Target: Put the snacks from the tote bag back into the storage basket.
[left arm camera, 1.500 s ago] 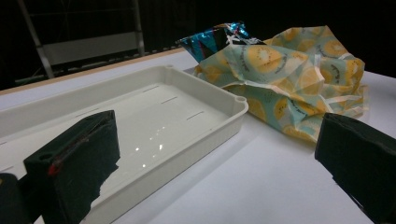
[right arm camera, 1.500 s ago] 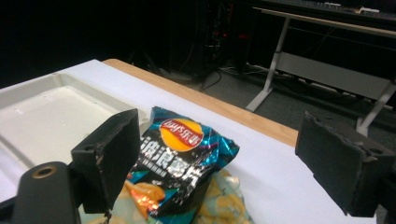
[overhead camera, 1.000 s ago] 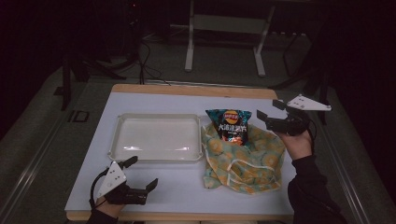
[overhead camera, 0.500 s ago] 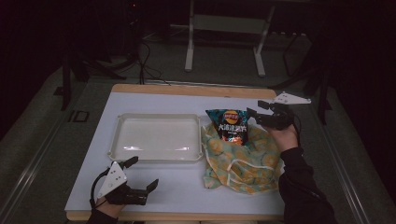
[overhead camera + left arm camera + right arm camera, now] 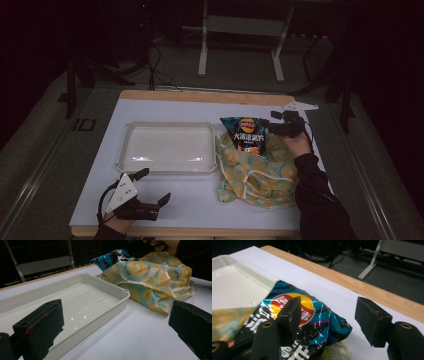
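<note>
Right gripper (image 5: pixel 276 123) sat at the far right of the table, jaws partly open with nothing pinched. They had just closed in some, then eased back a touch. The chip bag (image 5: pixel 312 322) lay right under and ahead of those jaws: in the right gripper view one jaw stood over the bag's logo, the other over bare white table (image 5: pixel 165 200) past the bag's corner. No pad contact visible. Bag rested on the fruit-print cloth bag (image 5: pixel 260 172), which spread out on the near side of that gripper, below the hand.

Left gripper (image 5: pixel 150 195) rested at the near left table edge, jaws wide open, empty. White tray (image 5: pixel 100 290) sat just ahead of its jaws, cloth bag further off beyond the tray's corner.
</note>
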Tool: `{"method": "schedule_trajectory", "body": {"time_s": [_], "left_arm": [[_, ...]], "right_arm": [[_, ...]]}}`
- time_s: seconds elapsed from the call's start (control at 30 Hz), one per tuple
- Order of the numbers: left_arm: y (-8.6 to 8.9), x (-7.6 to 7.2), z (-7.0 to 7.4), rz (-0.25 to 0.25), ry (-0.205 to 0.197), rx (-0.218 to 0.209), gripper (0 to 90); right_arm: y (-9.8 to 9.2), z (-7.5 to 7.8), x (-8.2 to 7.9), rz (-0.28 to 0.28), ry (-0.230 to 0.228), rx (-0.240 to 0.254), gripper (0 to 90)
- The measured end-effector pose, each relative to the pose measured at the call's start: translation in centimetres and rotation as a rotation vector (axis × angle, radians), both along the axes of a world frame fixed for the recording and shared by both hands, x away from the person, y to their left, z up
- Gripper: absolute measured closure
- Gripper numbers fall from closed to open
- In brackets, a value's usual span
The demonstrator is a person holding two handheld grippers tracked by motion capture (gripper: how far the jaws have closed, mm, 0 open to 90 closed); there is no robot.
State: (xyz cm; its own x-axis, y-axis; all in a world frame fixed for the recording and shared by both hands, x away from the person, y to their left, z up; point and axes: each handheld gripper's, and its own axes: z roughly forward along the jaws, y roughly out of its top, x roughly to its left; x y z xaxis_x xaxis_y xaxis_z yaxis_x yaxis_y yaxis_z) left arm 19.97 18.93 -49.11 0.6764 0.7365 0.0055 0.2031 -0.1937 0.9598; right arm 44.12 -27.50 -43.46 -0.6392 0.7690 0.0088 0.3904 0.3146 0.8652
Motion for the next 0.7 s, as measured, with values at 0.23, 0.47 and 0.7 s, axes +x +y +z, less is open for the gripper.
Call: {"method": "schedule_trajectory", "body": {"time_s": [0.23,0.47,0.7], "left_arm": [[-0.1,0.1,-0.1,-0.003,0.006,0.008,0.4],[-0.1,0.1,-0.1,-0.007,0.010,0.009,0.4],[0.1,0.2,-0.2,-0.003,0.019,0.002,0.4]], "right_arm": [[0.0,-1.8,1.6,-0.016,0.085,-0.038,29.7],[-0.6,-3.0,3.1,0.009,0.170,-0.024,27.4],[-0.2,-3.9,3.6,0.110,0.257,-0.010,33.9]]}}
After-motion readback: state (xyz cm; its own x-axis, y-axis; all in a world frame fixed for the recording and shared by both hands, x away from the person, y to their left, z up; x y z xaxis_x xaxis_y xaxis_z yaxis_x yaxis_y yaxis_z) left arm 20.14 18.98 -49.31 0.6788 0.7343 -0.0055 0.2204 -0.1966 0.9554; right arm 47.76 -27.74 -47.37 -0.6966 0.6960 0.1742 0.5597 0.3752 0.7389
